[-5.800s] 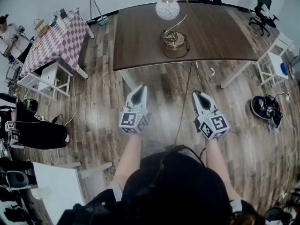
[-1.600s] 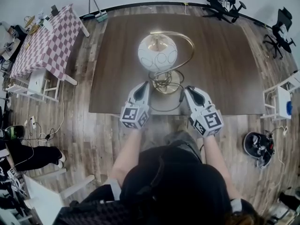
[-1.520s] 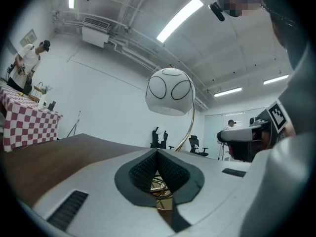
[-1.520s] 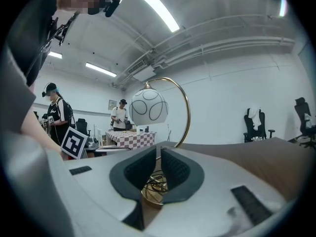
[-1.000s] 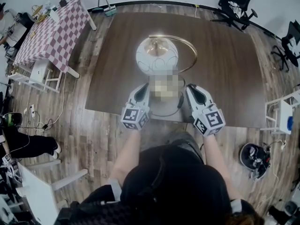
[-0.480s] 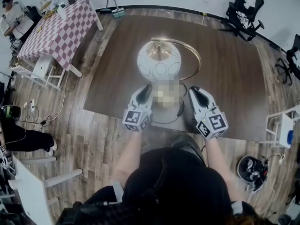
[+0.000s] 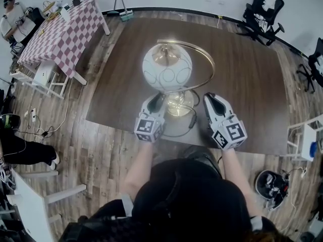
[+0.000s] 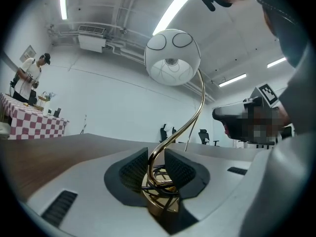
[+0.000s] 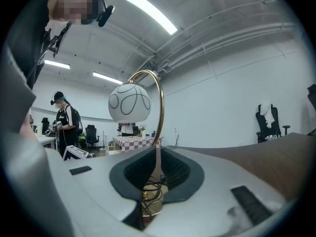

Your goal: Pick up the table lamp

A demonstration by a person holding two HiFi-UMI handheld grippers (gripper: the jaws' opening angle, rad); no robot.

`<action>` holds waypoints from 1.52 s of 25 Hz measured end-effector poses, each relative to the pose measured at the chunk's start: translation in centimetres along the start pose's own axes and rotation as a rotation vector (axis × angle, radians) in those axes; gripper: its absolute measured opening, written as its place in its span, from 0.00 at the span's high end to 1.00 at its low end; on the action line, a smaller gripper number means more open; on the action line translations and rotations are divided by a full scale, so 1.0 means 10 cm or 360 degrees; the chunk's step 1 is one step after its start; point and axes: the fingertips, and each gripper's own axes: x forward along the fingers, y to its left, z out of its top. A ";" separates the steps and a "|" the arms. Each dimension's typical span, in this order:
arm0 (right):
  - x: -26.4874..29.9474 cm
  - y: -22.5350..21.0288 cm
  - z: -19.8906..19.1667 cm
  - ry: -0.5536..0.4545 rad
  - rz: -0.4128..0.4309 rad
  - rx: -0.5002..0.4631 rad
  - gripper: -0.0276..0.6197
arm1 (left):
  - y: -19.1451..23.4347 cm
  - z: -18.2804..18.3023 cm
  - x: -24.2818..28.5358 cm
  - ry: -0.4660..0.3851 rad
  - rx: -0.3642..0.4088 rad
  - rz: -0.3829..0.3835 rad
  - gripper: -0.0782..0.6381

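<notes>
The table lamp (image 7: 167,67) stands on the dark wooden table (image 7: 247,84): a white globe shade, a curved gold stem (image 7: 206,59) and a round gold base (image 7: 177,103). My left gripper (image 7: 156,100) is at the base's left and points level. Its jaws are opening. In the left gripper view, the stem's foot (image 8: 159,158) shows in the gap between the pads (image 8: 134,169), untouched, and the base (image 8: 158,204) lies just below. My right gripper (image 7: 210,101) stands right of the base. Its jaws (image 9: 157,174) keep a narrow gap with nothing in it, and the base (image 9: 150,197) is ahead.
The lamp's black cord (image 7: 182,131) loops on the table toward its front edge. A table with a checked cloth (image 7: 60,32) stands at the far left, and people are near it. Office chairs (image 7: 265,11) are behind the table. A white stool (image 7: 307,140) stands to the right.
I have come up to the table and both grippers have closed in on the lamp's base. Over the last second the left gripper has sunk and moved nearer the base.
</notes>
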 end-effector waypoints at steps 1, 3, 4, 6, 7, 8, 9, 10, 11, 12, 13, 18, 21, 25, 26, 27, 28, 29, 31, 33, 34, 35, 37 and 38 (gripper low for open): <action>0.01 -0.01 0.00 -0.0001 0.0005 0.0002 0.90 | 0.00 0.00 0.02 -0.0001 0.0009 -0.0004 0.74; 0.02 0.00 0.01 -0.0004 0.0026 0.0010 0.86 | -0.01 0.00 0.05 0.0002 0.0015 -0.0015 0.74; 0.03 0.00 0.02 -0.0006 0.0038 0.0013 0.83 | -0.01 0.00 0.06 0.0005 0.0014 -0.0018 0.74; 0.05 0.01 0.05 -0.0014 0.0053 0.0007 0.83 | 0.00 -0.01 0.07 0.0013 0.0009 -0.0021 0.73; 0.05 0.01 0.07 -0.0019 0.0058 0.0003 0.83 | 0.00 -0.01 0.08 0.0015 0.0003 -0.0023 0.73; 0.06 0.01 0.08 -0.0023 0.0063 0.0001 0.83 | 0.00 -0.01 0.09 0.0019 -0.0005 -0.0026 0.73; 0.07 0.02 0.09 -0.0026 0.0068 0.0000 0.83 | 0.00 -0.02 0.09 0.0024 -0.0012 -0.0031 0.73; 0.07 0.02 0.09 -0.0030 0.0073 0.0001 0.83 | 0.01 -0.02 0.10 0.0029 -0.0019 -0.0037 0.73; 0.07 0.03 0.10 -0.0035 0.0075 0.0002 0.83 | 0.01 -0.03 0.11 0.0035 -0.0026 -0.0043 0.73; 0.08 0.03 0.11 -0.0041 0.0077 0.0004 0.83 | 0.01 -0.03 0.13 0.0039 -0.0032 -0.0050 0.73; 0.08 0.02 0.12 -0.0047 0.0077 0.0005 0.83 | 0.02 -0.04 0.14 0.0043 -0.0035 -0.0055 0.73; 0.11 0.02 0.25 -0.0075 0.0105 0.0006 0.78 | 0.02 -0.04 0.16 0.0049 -0.0025 -0.0057 0.73; 0.12 -0.02 0.40 -0.0123 0.0109 0.0002 0.77 | 0.02 -0.04 0.16 0.0050 -0.0021 -0.0052 0.73; 0.16 -0.02 0.57 -0.0169 0.0152 -0.0002 0.77 | 0.03 -0.04 0.16 0.0052 -0.0019 -0.0053 0.73; 0.18 -0.02 0.61 -0.0176 0.0166 -0.0012 0.77 | 0.03 -0.04 0.16 0.0052 -0.0020 -0.0054 0.73; 0.19 -0.01 0.65 -0.0184 0.0177 -0.0021 0.77 | 0.03 -0.04 0.16 0.0052 -0.0023 -0.0057 0.73; 0.21 0.00 0.69 -0.0193 0.0185 -0.0027 0.77 | 0.03 -0.04 0.17 0.0051 -0.0029 -0.0061 0.73; 0.23 0.00 0.73 -0.0201 0.0189 -0.0030 0.77 | 0.02 -0.04 0.17 0.0049 -0.0036 -0.0064 0.73; 0.26 0.00 0.80 -0.0210 0.0192 -0.0040 0.77 | 0.02 -0.03 0.17 0.0049 -0.0048 -0.0066 0.73; 0.29 0.00 0.85 -0.0209 0.0192 -0.0060 0.77 | 0.02 -0.03 0.16 0.0051 -0.0057 -0.0066 0.72; 0.31 0.00 0.87 -0.0210 0.0190 -0.0068 0.77 | 0.02 -0.03 0.16 0.0052 -0.0055 -0.0066 0.72; 0.31 0.00 0.90 -0.0214 0.0186 -0.0071 0.77 | 0.02 -0.03 0.16 0.0052 -0.0052 -0.0065 0.72; 0.32 -0.02 0.94 -0.0222 0.0180 -0.0068 0.80 | 0.02 -0.04 0.17 0.0053 -0.0051 -0.0069 0.72; 0.34 -0.02 0.96 -0.0222 0.0184 -0.0067 0.80 | 0.02 -0.04 0.17 0.0052 -0.0053 -0.0072 0.72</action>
